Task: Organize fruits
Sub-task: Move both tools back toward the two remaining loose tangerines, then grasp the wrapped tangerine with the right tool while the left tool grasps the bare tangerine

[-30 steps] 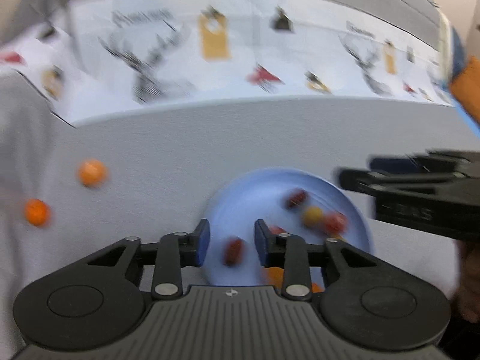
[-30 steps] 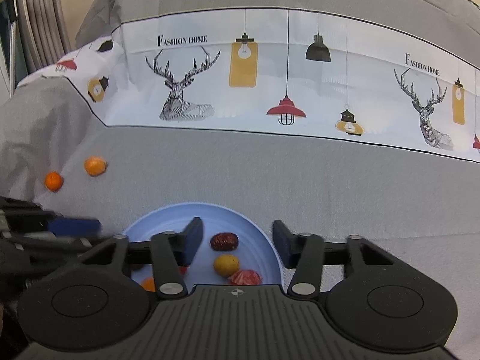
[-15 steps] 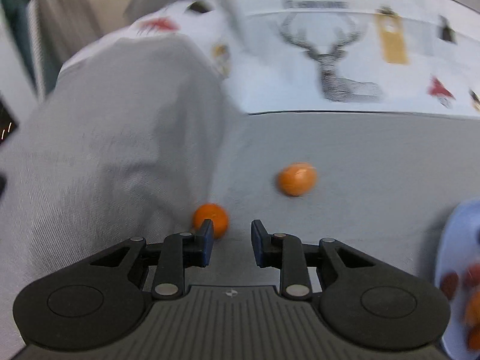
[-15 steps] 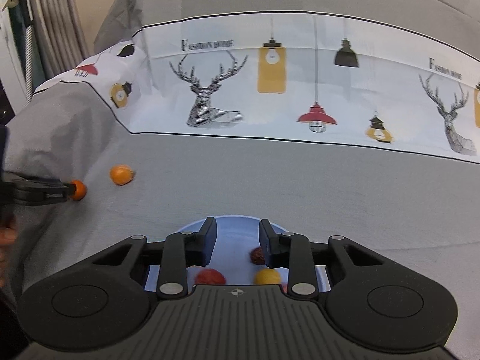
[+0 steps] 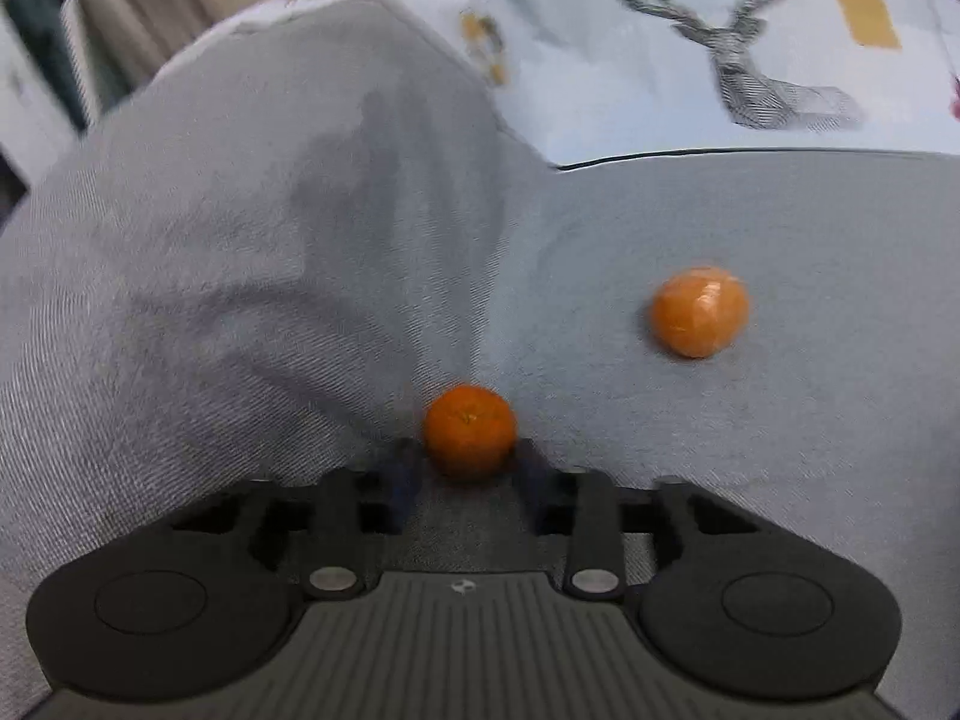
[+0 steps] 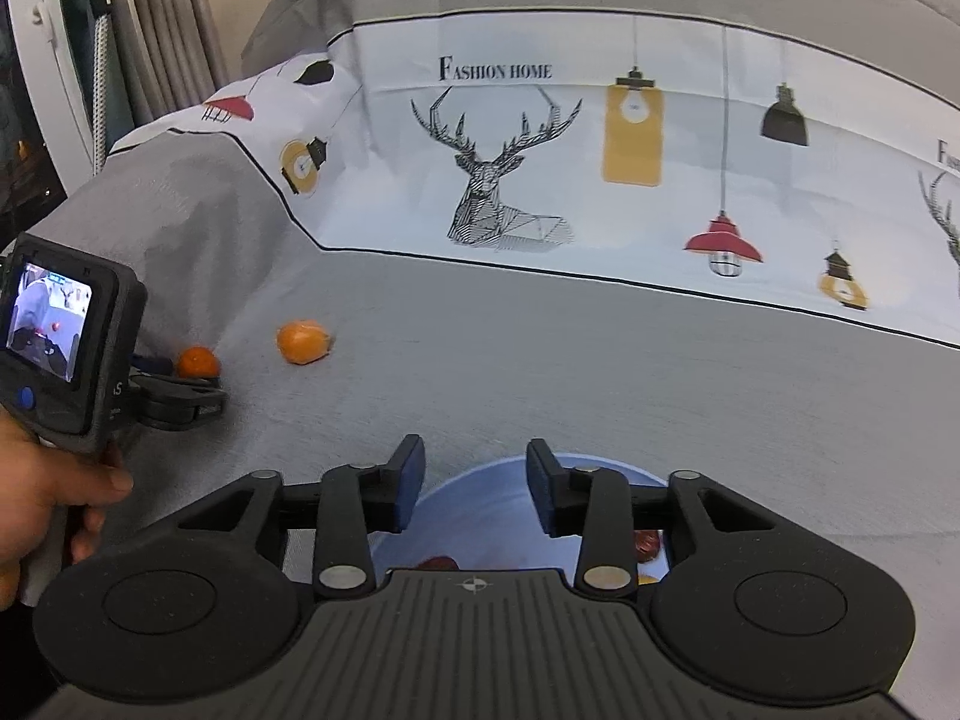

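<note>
A small orange lies on the grey cloth between the tips of my left gripper, whose jaws are open around it. A second orange fruit in clear wrap lies to its right. The right wrist view shows both, the small orange and the wrapped fruit, with my left gripper at the small one. My right gripper is open and empty above the blue plate, which holds reddish dates.
The grey cloth rises in a big fold just left of the small orange. A white printed band with deer and lamps runs across the back. Curtains hang at the far left.
My left gripper swung left from the plate to the two oranges and now has the small orange between its tips. My right gripper rose and drew back from the plate; its jaws narrowed.
</note>
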The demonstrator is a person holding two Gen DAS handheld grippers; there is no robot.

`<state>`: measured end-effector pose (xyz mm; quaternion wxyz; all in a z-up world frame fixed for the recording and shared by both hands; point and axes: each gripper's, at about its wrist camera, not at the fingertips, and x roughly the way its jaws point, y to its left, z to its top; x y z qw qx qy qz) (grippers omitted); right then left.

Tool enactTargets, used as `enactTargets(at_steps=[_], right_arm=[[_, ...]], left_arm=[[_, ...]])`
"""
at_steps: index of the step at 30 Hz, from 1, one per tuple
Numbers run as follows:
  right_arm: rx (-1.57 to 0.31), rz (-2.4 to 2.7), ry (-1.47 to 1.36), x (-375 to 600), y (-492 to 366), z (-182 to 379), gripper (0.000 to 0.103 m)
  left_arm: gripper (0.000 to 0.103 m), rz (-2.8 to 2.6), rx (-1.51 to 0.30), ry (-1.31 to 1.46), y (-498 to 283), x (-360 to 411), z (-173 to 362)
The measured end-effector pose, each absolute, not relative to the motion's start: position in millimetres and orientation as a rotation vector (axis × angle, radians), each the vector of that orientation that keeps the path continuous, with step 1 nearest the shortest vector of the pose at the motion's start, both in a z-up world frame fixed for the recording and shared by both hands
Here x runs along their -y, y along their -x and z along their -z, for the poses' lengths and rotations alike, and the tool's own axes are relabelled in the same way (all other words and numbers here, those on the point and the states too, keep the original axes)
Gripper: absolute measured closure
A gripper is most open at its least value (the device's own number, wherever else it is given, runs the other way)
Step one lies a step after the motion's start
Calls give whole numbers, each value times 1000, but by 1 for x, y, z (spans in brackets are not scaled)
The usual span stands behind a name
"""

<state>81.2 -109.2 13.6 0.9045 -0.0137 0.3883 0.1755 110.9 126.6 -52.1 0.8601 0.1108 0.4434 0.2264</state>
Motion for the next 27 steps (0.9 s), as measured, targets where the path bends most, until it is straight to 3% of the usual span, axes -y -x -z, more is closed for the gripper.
enactTargets(at_steps=[7, 14, 18, 23, 27], right_arm=[[-811, -439, 23, 73, -106, -1, 61], [-801, -534, 4, 29, -141, 13, 61], [-823, -577, 28, 4, -166, 32, 52], [-851, -576, 12, -9, -194, 48, 51], [-886, -636, -24, -16, -210, 55, 39]], left_arm=[[72, -397, -852, 52, -100, -148, 26], [72, -319, -950, 316, -100, -167, 33], [72, -324, -957, 309, -98, -165, 32], [71, -348, -963, 339, -100, -171, 34], [71, -351, -971, 329, -103, -170, 34]])
